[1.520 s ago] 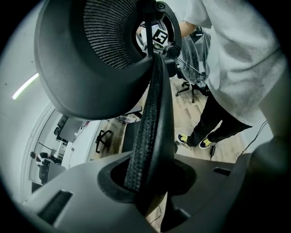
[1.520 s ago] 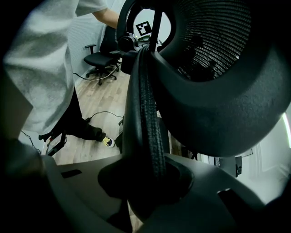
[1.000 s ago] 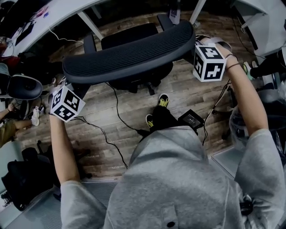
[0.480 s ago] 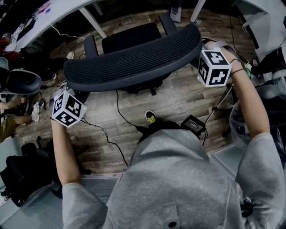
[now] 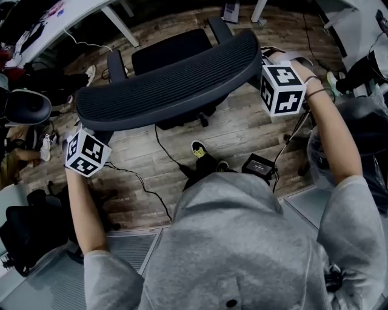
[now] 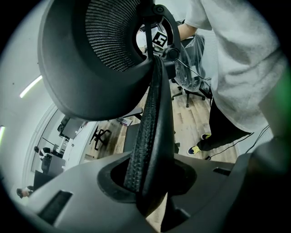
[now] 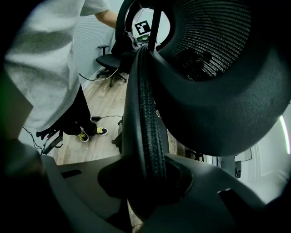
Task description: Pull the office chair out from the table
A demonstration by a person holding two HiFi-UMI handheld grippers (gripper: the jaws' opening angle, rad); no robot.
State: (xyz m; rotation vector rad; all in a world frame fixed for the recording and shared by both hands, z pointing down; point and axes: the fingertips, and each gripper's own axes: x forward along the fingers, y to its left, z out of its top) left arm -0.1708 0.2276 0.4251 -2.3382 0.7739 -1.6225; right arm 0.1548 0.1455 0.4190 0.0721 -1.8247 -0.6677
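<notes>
- Grip check on the left: the left tool [image 6: 148, 182] is clamped on the office chair [image 5: 173, 48], with the ribbed black rim of the backrest [image 5: 170, 85] wedged between its jaws.
- Same on the right. The right tool [image 7: 145, 182] has its jaws pressed onto the opposite end of that rim.
- From the head view, the left marker cube [image 5: 86, 152] sits just below the backrest's left tip, and the right marker cube [image 5: 282, 89] sits tight beside its right tip.
- Both of the person's arms are stretched forward, one to each end of the curved backrest.
- The chair stands on the wooden floor [image 5: 242, 130], its seat on the far side of the backrest and an armrest [image 5: 115, 63] showing at the left.
- The white desk [image 5: 66, 18] runs across the upper left, and the seat sits clear of its edge.
- Below the backrest there's a yellow-soled shoe [image 5: 198, 149], a black cable [image 5: 162, 145] trailing over the boards, and a small black box [image 5: 257, 164] near the person's feet.
</notes>
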